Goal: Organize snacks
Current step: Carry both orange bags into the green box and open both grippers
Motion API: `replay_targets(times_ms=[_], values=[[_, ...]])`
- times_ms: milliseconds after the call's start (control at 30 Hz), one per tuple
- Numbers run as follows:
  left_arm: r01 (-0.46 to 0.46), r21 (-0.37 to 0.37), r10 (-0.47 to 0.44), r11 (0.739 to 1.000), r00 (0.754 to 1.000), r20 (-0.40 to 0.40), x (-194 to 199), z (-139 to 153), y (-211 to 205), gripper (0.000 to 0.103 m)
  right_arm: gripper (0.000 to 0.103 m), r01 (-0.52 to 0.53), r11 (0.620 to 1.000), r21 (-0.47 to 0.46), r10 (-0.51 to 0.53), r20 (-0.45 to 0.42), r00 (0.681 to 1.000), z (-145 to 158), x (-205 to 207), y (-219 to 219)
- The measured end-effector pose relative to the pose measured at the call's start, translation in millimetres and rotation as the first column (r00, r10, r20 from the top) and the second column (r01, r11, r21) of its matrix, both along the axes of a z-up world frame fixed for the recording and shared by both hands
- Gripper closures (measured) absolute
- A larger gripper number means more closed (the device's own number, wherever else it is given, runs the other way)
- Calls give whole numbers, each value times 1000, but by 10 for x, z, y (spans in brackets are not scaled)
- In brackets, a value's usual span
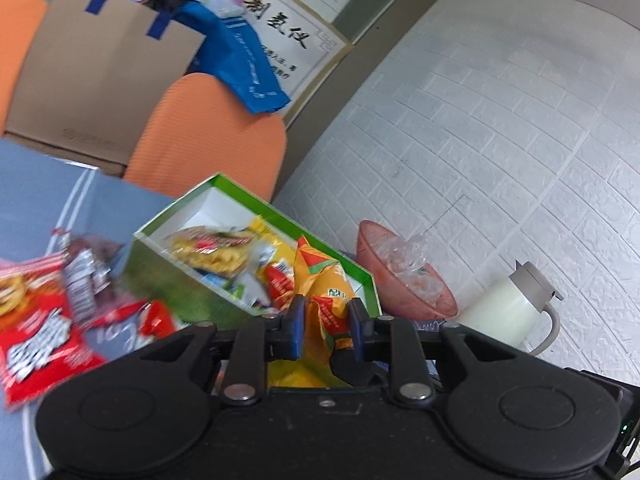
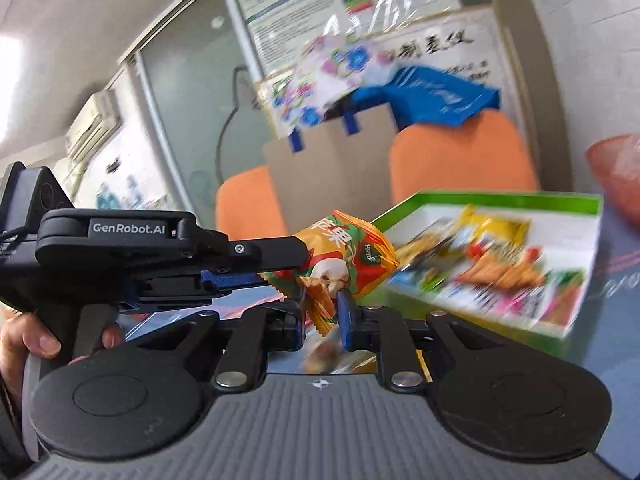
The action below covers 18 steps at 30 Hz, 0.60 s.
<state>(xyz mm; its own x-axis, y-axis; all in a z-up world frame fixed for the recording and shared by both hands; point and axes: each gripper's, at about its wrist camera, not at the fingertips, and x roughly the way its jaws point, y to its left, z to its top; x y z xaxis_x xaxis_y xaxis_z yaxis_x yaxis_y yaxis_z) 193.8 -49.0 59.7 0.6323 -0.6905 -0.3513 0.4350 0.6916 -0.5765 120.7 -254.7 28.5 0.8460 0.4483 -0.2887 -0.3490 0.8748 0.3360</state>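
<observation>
Across a blue table surface [image 1: 36, 184] with pale curved lines, loose snack packets lie scattered, a red packet [image 1: 38, 344] nearest the left edge and blurred. Beside them sits a green box [image 1: 160, 272] with a white inside, already holding several snack bags, a yellow one [image 1: 224, 252] among them. Right at the near wall of the box, the left gripper [image 1: 325, 330] is clamped on an orange and yellow snack bag [image 1: 326, 280], blue pads pinching its crumpled foil, the bag lifted clear of the table. From the other wrist, the right gripper [image 2: 320, 320] is also closed tight, pinching the lower edge of what looks like the same orange snack bag [image 2: 352, 256], and the left gripper [image 2: 276, 264] comes in from the side onto that bag, a hand [image 2: 36, 340] wrapped round its handle. Behind the table stand two orange chair backs [image 2: 460, 156], a brown cardboard box [image 1: 104, 92] with blue tape between them, floral cloth and a blue bag [image 1: 240, 64] spilling from the top. A pink bowl [image 1: 400, 276] with clear plastic in it and a white kettle [image 1: 504, 308] sit to the box's right, against a white brick-pattern wall [image 1: 500, 128]. Posters and a glass partition fill the far side of the room.
</observation>
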Motion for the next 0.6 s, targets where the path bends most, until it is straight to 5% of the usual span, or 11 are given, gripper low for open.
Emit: replay_targets(times_ms=[233,300,333,367,400,467,600], values=[[2,37,-1,999,1000,-29,434,-187,-315,79,73,78,997,-15,-78,8,997,-72,327,-277],[-10,79,15,997,998,-67,530,-322,-330,53,68,92,995,-42,-91,11,996,-153,420,-275],[-11,93,19,996,996,-83,528,-377,-310,26,65,94,993,-65,-94,7,996,-199,454,-267],[-13,83,18,996,998,-60,477,-396,-271,18,48,103,990,-96,-104,-5,995,-244,488,-248],[-11,95,15,995,999,-46,401,-385,-229,7,21,109,985,-133,-112,-15,994,-278,499,-226],[-7,120,7,993,1000,-4,221,-334,-142,0,0,118,977,-176,-117,16,993,-307,414,-203],[-129,160,118,979,990,72,-72,-231,223,0,0,104,978,-183,-91,82,993,-216,199,-141]])
